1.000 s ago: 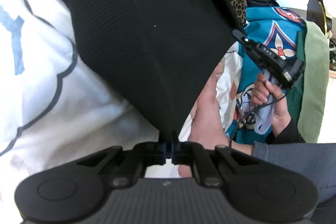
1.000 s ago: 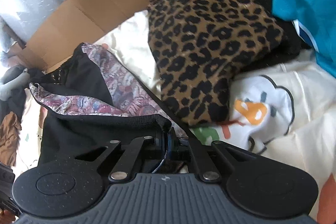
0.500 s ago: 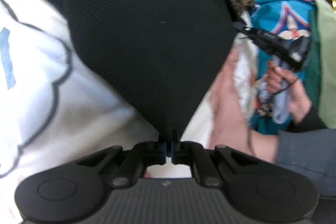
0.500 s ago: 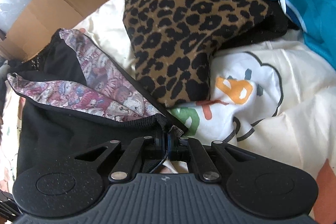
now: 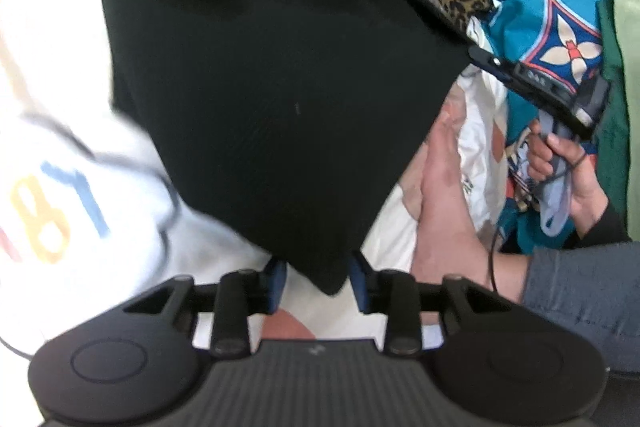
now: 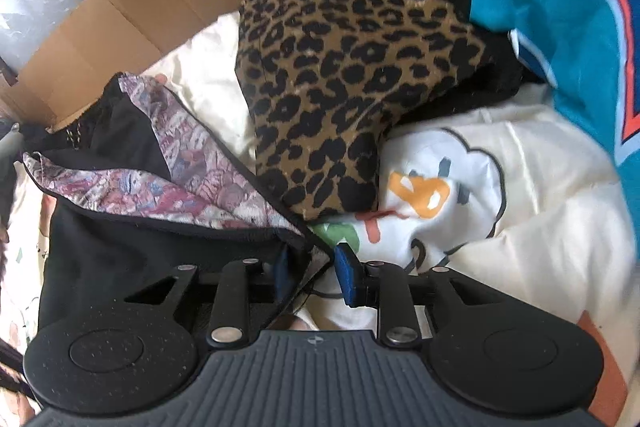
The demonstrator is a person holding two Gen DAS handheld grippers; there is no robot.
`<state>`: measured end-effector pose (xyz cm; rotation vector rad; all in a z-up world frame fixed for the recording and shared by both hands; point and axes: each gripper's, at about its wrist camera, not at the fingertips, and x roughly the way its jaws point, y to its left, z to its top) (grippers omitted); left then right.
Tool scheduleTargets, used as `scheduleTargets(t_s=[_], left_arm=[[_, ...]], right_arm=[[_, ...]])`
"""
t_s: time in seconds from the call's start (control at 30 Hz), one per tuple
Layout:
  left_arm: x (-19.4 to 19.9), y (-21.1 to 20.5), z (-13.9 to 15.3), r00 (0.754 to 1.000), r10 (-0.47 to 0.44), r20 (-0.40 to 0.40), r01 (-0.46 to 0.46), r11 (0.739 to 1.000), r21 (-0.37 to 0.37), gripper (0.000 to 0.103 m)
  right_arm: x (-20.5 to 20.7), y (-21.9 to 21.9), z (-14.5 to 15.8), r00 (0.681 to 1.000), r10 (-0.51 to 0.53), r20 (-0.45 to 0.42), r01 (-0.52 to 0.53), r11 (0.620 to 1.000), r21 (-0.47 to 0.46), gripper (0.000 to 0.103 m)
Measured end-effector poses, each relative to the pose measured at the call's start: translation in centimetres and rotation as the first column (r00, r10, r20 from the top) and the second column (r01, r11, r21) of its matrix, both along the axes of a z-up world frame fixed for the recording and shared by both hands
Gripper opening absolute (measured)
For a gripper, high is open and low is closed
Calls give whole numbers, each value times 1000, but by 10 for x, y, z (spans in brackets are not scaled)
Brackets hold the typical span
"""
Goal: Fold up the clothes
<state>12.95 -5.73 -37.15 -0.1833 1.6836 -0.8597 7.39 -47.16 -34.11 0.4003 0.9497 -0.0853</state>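
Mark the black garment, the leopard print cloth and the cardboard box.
black garment point(image 5: 280, 87): left wrist view, on the middle of its black outer face.
leopard print cloth point(image 6: 344, 75): right wrist view, on its spotted top.
cardboard box point(image 6: 132, 15): right wrist view, on its open flap.

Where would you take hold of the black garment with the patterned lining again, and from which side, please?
On the black garment, grip the bound corner where its two black edges meet. It lies between the opening jaws of the right hand-held gripper, unpinched. Come from the near side, low over the white printed sheet, since that thick seam gives the pads something firm to bite.
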Motion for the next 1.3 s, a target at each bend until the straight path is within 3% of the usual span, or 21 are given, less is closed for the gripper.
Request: scheduleTargets(t_s=[0.23,0.4,0.57,0.7,0.9,1.03,1.23,1.3], left_arm=[[37,-15,28,998,-13,67,10,999,48,36],[61,-21,33,993,61,103,-68,995,74,36],[86,-27,47,971,125,202,-146,985,92,40],[109,-22,64,941,203,271,-235,968,91,45],[136,-4,89,881,318,352,-375,921,106,47],[148,10,98,845,359,398,-423,902,86,50],[160,32,92,783,488,386,-535,845,17,53],[162,36,87,771,515,375,-551,835,-15,63]], right_arm=[[-2,6,8,998,36,53,-36,999,-3,32],[-3,12,11,995,63,81,-63,998,-4,32],[-4,11,17,990,68,121,-68,998,-2,33],[0,14,23,983,73,168,-74,997,-4,40],[11,26,30,973,71,221,-76,997,15,40],[21,42,30,967,122,225,-126,992,3,40],[30,59,28,957,210,200,-203,978,-53,41],[30,60,26,959,212,188,-205,977,-53,43]])
